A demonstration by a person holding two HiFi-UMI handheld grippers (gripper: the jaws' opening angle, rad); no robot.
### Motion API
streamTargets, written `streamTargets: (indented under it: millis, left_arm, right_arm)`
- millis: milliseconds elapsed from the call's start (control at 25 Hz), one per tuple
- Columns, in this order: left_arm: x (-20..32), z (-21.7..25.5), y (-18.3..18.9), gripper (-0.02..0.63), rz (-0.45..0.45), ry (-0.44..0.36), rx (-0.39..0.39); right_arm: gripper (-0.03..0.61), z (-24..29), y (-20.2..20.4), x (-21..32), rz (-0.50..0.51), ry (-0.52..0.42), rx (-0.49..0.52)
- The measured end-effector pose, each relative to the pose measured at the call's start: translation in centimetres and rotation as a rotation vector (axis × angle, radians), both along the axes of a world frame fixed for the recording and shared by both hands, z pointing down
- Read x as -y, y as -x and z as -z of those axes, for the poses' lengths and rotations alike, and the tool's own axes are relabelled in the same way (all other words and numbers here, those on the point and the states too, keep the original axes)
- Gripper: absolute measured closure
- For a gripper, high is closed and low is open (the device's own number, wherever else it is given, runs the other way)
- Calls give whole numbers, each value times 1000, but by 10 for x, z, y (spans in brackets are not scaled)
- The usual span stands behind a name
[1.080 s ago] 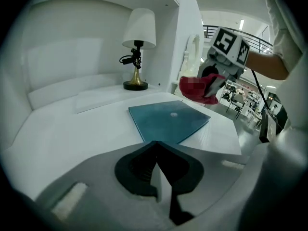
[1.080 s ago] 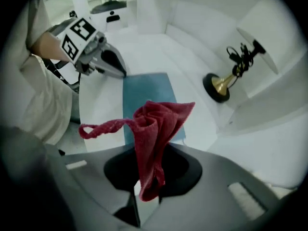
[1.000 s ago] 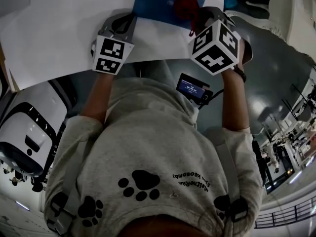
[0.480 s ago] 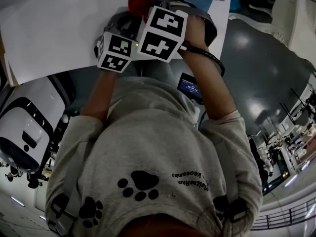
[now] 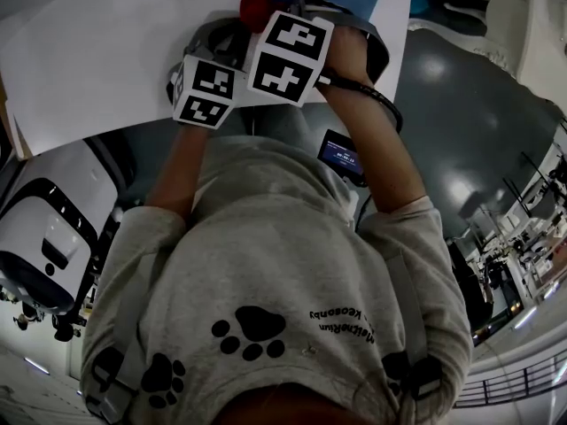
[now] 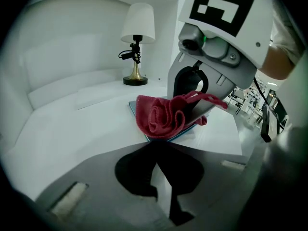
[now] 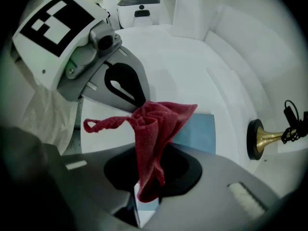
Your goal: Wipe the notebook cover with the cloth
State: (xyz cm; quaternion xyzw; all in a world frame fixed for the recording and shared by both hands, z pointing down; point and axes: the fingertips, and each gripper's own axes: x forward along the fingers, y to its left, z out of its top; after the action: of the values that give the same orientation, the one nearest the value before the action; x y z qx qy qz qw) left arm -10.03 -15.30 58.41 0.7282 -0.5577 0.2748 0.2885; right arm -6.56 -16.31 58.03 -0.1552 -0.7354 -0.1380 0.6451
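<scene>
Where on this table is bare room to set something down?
In the left gripper view, bare table spreads left of the notebook, back to the lamp. Crowded at the notebook, where the right gripper, its cloth and the left gripper meet.

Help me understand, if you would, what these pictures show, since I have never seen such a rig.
A person holds a grasping tool in each hand; the black-and-white cubes are parts of those tools. One picture comes from a camera on the person's head, looking steeply down past the shirt at a white table. The other two come from cameras that ride on each tool and look along its jaws. On the table a blue notebook lies, and a lamp stands further back. The right tool is shut on a red cloth, bunched over the notebook. The left tool has its jaws together, its tip at the notebook's corner; whether it presses there I cannot tell.
</scene>
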Motion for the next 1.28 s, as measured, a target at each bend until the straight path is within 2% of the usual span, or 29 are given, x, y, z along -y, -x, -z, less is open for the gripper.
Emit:
streamTargets:
  millis: [440,920,1040,1160,1280]
  left_arm:
    - [4,-4,-1,612,-5,18,-3]
    - [5,-6,-1,612,-8,23,-8]
    - [9,-17,-1,612,-8,27,-10]
    - [13,-25,1,612,-9,33,-20]
    - [13,-19,5,612,8,17,-41]
  right_arm:
    - [511,-10,-79,27,-93,-17,-82]
    - [511,-16,-169,52,-279,-39,-213]
    - [511,-27,-194,55,-354,-29,-240]
    - [511,-27,-209,56,-443,-15,-225]
    - [511,-3,-206,61,-556,-28,-136]
